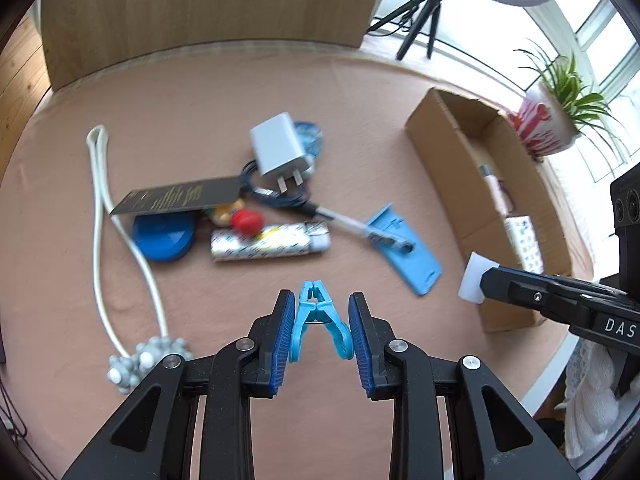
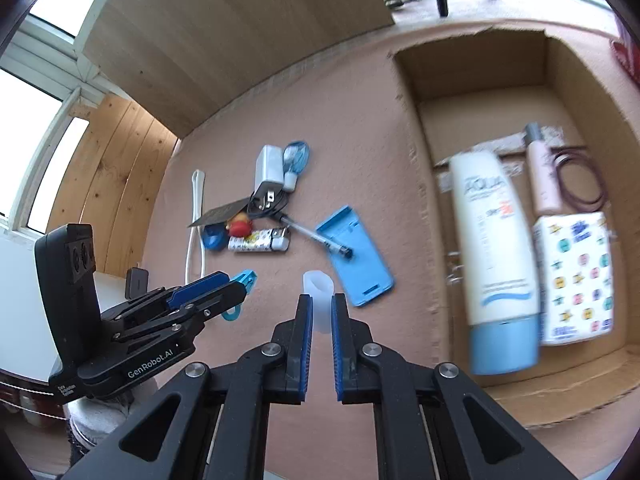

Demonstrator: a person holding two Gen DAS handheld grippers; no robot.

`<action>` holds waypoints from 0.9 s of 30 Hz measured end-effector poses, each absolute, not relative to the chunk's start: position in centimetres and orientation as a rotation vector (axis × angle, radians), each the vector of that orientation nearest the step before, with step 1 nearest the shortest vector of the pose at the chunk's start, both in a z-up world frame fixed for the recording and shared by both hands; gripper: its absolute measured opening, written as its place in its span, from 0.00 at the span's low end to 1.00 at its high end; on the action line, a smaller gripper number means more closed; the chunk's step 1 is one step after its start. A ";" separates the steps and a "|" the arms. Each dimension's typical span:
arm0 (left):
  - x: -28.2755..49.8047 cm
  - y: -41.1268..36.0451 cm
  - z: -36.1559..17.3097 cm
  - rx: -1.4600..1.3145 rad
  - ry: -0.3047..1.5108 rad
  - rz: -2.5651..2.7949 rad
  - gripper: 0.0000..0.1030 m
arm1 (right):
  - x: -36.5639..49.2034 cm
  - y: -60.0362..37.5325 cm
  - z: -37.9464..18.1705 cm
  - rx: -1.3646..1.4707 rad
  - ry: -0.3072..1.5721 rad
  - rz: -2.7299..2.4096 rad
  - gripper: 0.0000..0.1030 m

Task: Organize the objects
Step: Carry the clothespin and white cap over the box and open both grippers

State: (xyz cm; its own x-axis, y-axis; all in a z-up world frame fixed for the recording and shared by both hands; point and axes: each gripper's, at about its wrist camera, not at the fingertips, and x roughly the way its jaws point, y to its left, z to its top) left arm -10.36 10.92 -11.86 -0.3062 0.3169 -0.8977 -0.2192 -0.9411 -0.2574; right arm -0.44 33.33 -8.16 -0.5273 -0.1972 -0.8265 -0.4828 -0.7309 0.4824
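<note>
My left gripper (image 1: 322,304) is shut on a light-blue clothes peg (image 1: 318,320); both pads press its spread handles and its nose points forward. In the right wrist view the left gripper (image 2: 236,284) sits low on the left with the clothes peg (image 2: 245,279) at its tip. My right gripper (image 2: 319,300) is shut on a small white translucent cap (image 2: 318,288). The left wrist view shows the right gripper (image 1: 486,284) with that white cap (image 1: 472,280) beside the open cardboard box (image 1: 452,148). The box (image 2: 412,152) holds a sunscreen bottle (image 2: 496,248), a tissue pack (image 2: 572,276) and a pink bottle (image 2: 542,176).
On the pink table lie a white charger (image 1: 276,148), a black card (image 1: 176,198), a blue lid (image 1: 164,240), a red toy (image 1: 247,220), a lighter (image 1: 272,242), a pen (image 1: 360,228), a blue phone case (image 1: 408,252) and a white cord (image 1: 100,200). A potted plant (image 1: 540,128) stands behind the box.
</note>
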 end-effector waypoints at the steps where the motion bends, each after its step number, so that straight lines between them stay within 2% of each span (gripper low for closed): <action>1: -10.7 11.5 -11.8 -1.598 -0.118 2.300 0.29 | 0.0 33.9 -7.7 -1.405 1.049 2.375 0.08; 9: -12.7 16.2 -8.8 -1.490 -0.083 2.292 0.29 | 2.6 38.7 -5.1 -1.314 0.922 2.348 0.08; 17: -16.1 22.6 -6.7 -1.429 -0.042 2.292 0.29 | 1.6 43.3 -4.4 -1.270 0.878 2.353 0.08; 27: -21.0 28.8 -9.1 -1.491 -0.020 2.289 0.29 | -2.0 47.0 -7.1 -1.363 0.832 2.339 0.08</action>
